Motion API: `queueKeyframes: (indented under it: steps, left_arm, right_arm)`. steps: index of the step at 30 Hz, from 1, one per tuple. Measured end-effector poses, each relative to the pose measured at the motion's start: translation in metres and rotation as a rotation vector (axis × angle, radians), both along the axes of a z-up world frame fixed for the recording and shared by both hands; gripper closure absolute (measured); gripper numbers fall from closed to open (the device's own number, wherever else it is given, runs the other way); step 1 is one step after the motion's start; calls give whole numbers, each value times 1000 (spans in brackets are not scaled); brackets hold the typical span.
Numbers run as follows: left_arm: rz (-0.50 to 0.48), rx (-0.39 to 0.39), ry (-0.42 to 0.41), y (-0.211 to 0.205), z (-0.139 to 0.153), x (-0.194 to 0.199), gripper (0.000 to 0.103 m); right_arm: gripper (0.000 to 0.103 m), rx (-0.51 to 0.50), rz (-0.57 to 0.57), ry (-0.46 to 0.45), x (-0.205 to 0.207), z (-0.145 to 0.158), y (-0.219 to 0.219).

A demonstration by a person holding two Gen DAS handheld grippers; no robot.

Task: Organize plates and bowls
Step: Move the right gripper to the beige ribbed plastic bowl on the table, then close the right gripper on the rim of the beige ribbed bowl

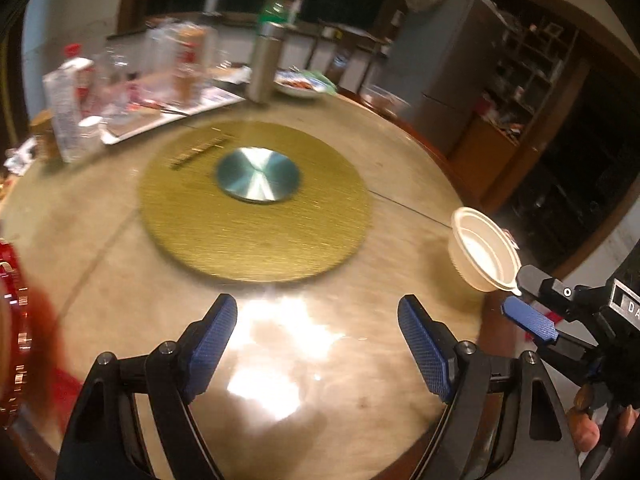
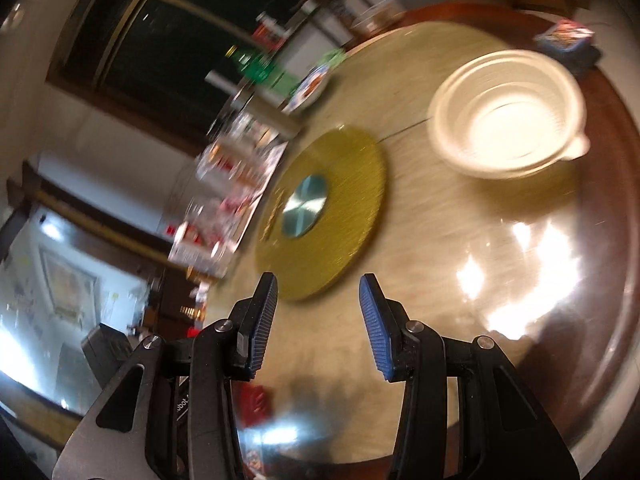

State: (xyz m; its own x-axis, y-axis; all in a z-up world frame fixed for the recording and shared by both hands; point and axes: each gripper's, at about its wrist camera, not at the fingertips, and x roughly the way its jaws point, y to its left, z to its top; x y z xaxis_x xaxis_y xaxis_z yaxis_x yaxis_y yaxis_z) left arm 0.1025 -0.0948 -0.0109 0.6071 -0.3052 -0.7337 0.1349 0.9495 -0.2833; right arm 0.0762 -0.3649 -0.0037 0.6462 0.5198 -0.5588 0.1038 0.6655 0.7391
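A white plastic bowl (image 1: 482, 250) stands upright near the right edge of the round table; it also shows in the right wrist view (image 2: 508, 114), ahead and to the right of the fingers. My left gripper (image 1: 318, 340) is open and empty over the table's near part. My right gripper (image 2: 318, 320) is open and empty; in the left wrist view it (image 1: 520, 306) sits just right of the bowl, close to its rim tab. Both views are motion-blurred.
A gold turntable base (image 1: 254, 202) with a metal hub (image 1: 258, 174) lies at the table's centre. Bottles, a steel flask (image 1: 266, 62), a tray and a plate with food (image 1: 300, 86) crowd the far side. A red ornate object (image 1: 12, 320) is at the left edge.
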Motion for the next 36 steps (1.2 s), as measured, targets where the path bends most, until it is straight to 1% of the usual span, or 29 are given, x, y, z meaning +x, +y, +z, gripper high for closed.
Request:
queueKeyframes:
  steps: [1,3,7,8,9,10,14,17,21,24,27,30,33,36]
  left_arm:
    - [-14,-5,6,-9,-1,2,20]
    - [-40,-11,14,-24,-4,8,20]
    - [-74,-3,20,-53,-7,17,20]
    - [-80,-4,19,-58,-8,20,20]
    - [-87,-4,16,-65,-8,23,20]
    - [-89,-3,13,-71,-8,26,20]
    - [-107,12,-6,-98,-11,39,20]
    - [-112,8,-5,-114,-15,50,20]
    - [-123,-2,6,-135,-21,64,20]
    - [-132,24,-8,-149,-21,69,20]
    - [-150,45,-8,-161,-23,74,20]
    - [-174,58,1,-171,-27,79,20]
    - [-194,59,11,-176,-30,81,20]
    - [-207,67,2,-178,-31,80,20]
  right_arm:
    - [54,3,-22,6,-1,-1,-11]
    - [40,21,-66,12,-3,-4,-31]
    - [39,25,-131,29,-4,-9,-61]
    - [36,25,-138,33,-5,-10,-66]
    - [26,25,-148,37,-5,-11,-71]
    - [22,23,-157,39,-5,-11,-75]
    - [21,-9,-202,43,-9,-10,-94]
    - [11,-44,-237,62,-7,-11,-109]
    - [11,-50,-267,109,2,-20,-129]
    - [11,-52,-295,116,9,-23,-140]
    - [11,-26,-319,109,16,-26,-148]
    - [11,3,-343,130,22,-29,-153]
    - [11,3,-351,156,28,-33,-155]
    - [11,9,-353,174,32,-36,-157]
